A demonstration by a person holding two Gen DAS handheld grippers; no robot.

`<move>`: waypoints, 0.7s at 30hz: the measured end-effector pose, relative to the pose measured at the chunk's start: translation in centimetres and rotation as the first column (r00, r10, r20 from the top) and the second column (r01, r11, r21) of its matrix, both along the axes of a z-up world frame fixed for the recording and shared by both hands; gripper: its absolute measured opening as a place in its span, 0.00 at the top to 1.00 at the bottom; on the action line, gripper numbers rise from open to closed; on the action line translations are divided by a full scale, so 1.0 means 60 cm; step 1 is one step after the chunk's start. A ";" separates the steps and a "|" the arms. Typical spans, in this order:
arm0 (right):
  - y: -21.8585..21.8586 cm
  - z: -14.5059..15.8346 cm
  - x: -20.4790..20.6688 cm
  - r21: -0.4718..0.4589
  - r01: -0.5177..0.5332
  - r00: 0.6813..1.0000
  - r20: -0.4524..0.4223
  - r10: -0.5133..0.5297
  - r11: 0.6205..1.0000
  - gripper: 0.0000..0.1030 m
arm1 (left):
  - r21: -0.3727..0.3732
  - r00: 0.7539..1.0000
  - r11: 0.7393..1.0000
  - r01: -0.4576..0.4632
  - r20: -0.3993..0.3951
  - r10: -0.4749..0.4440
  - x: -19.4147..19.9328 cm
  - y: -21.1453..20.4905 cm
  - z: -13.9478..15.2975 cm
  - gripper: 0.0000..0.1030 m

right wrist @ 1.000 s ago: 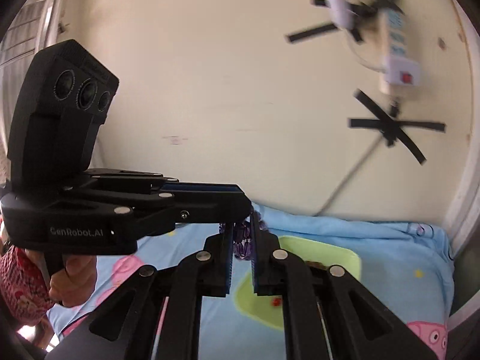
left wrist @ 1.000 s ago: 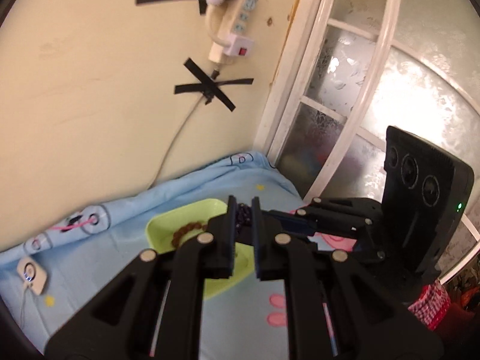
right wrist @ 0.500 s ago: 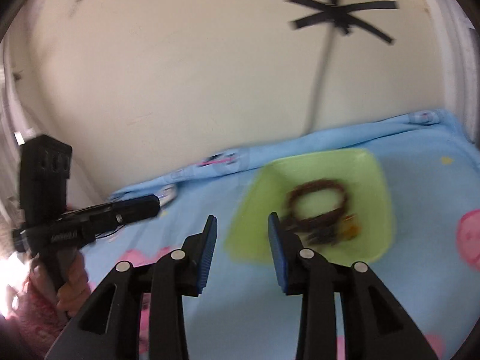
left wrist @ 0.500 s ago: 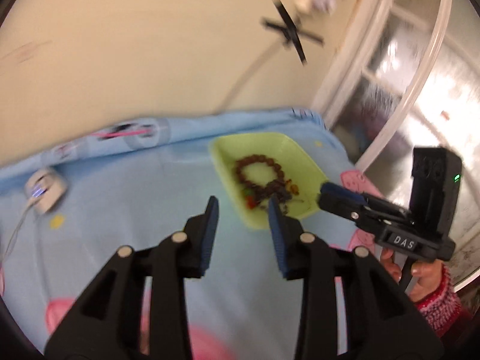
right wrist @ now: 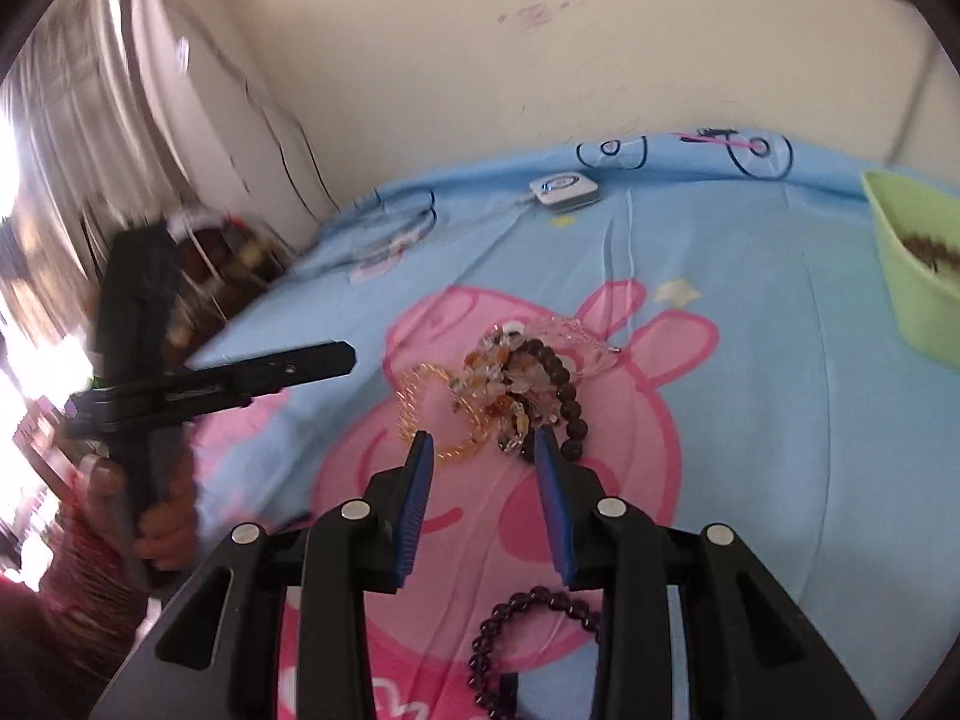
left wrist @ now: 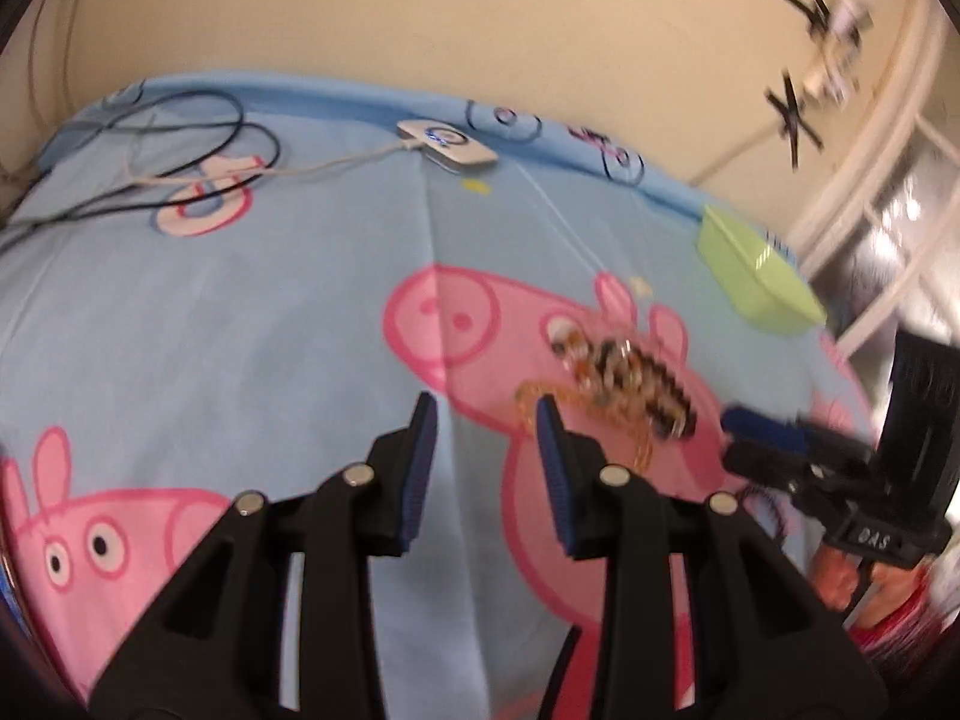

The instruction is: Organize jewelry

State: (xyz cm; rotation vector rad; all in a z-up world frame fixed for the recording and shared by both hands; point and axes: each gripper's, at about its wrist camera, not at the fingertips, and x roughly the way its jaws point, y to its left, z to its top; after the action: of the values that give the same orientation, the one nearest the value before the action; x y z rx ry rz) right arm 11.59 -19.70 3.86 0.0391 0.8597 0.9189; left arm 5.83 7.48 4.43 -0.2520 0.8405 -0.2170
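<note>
Cartoon-pig bedsheet (right wrist: pixel 750 420) carries a tangled bracelet pile (right wrist: pixel 510 384); green tray (right wrist: pixel 912 276) holds brown beads (right wrist: pixel 930 249). Both claws, left (left wrist: pixel 483 420) and right (right wrist: pixel 483 450), gape empty.

R gripper (right wrist: pixel 483 468) open, empty, just short of bracelet pile (right wrist: pixel 504 390) on blue sheet (right wrist: pixel 750 390). Purple bracelet (right wrist: pixel 528 642) near, under it. Green tray (right wrist: pixel 912 282) far right; L gripper (right wrist: pixel 336 360) left.

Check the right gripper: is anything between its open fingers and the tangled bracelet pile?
Nothing visible. The right gripper is open, and only bare sheet separates it from the bracelet pile. The purple bracelet lies nearer the camera, under the gripper.
</note>
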 end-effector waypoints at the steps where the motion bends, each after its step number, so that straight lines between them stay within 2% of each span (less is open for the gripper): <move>1: 0.012 -0.002 0.000 -0.044 -0.004 1.000 0.017 0.005 0.999 0.90 | 0.021 1.000 1.000 0.020 0.010 -0.020 0.000 -0.011 -0.002 0.69; 5: 0.063 0.005 0.019 -0.146 -0.038 0.997 0.064 0.048 0.989 0.90 | 0.029 0.999 0.998 0.053 -0.012 -0.053 0.009 -0.028 -0.026 0.69; 8: 0.099 0.004 0.029 -0.220 -0.070 0.991 0.099 0.093 0.973 0.90 | 0.000 0.998 0.999 0.053 0.016 -0.053 0.004 -0.020 -0.023 0.69; 10: 0.117 -0.001 0.041 -0.238 -0.075 0.991 0.090 0.099 0.968 0.90 | -0.017 0.999 0.998 0.053 0.015 -0.052 0.003 -0.017 -0.024 0.69; 12: 0.125 -0.007 0.053 -0.216 -0.070 0.994 0.063 0.085 0.974 0.91 | -0.028 0.999 0.999 0.047 0.017 -0.046 0.002 -0.014 -0.023 0.69; 13: 0.126 -0.007 0.057 -0.213 -0.058 0.995 0.067 0.074 0.975 1.00 | -0.033 0.999 0.998 0.047 0.019 -0.046 0.001 -0.013 -0.022 0.69; 15: 0.116 -0.004 0.059 -0.199 -0.036 0.996 0.074 0.051 0.979 1.00 | -0.040 0.998 0.998 0.051 0.027 -0.050 -0.001 -0.012 -0.021 0.69; 18: 0.065 0.015 0.043 -0.125 0.013 0.998 0.067 -0.005 0.992 1.00 | -0.034 0.998 0.998 0.055 0.038 -0.054 -0.004 -0.014 -0.019 0.69; 21: -0.007 0.035 0.004 -0.010 0.018 1.000 0.022 -0.018 1.000 1.00 | 0.012 0.994 0.997 0.076 0.073 -0.077 -0.016 -0.032 -0.009 0.69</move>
State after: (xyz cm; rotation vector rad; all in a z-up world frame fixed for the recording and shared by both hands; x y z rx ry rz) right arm 11.84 -20.10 5.95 0.0279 0.8426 0.8963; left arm 4.87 5.58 3.90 -0.2024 0.7786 -0.2924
